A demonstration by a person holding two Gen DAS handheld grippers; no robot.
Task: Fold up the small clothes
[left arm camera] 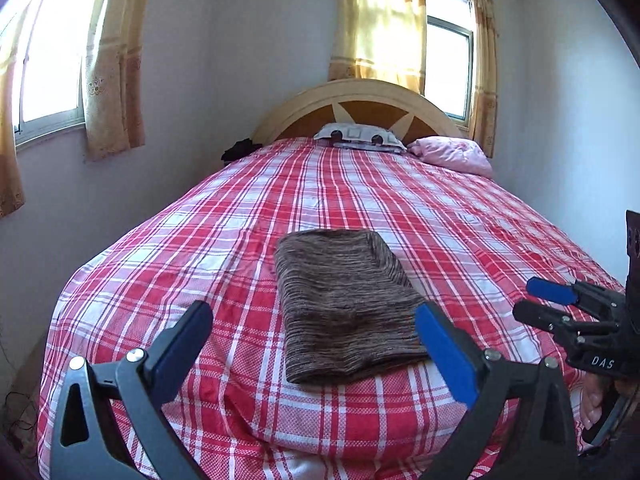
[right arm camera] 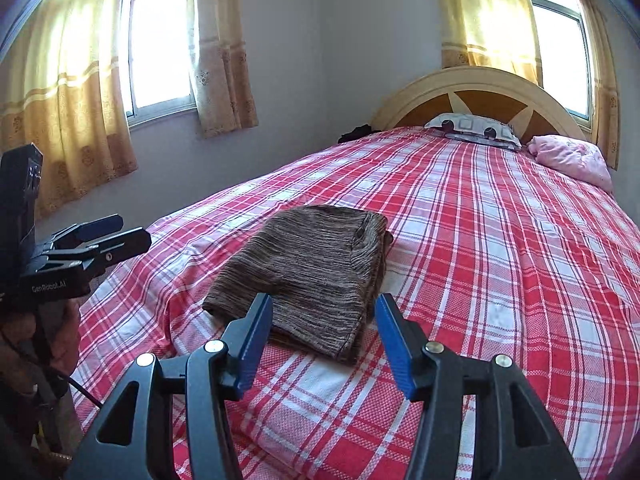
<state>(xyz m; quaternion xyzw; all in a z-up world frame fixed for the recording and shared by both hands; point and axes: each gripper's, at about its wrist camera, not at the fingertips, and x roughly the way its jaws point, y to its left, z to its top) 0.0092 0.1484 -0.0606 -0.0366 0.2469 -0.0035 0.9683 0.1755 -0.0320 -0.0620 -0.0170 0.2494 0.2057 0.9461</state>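
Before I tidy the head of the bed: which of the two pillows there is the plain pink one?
The pink pillow on the right, crumpled by the wall. The other pillow, centred against the headboard, is white with dark square patterns.

A red-and-white plaid bedspread [left arm camera: 280, 208] covers the bed below an arched wooden headboard [left arm camera: 360, 100]. A patterned pillow [left arm camera: 360, 136] and pink pillow [left arm camera: 452, 154] lie beside yellow curtains [left arm camera: 380, 20].

- I see one brown knit garment [left arm camera: 344, 308] folded into a thick, neat rectangle
- It lies flat on the bed, near its foot, free of any grip
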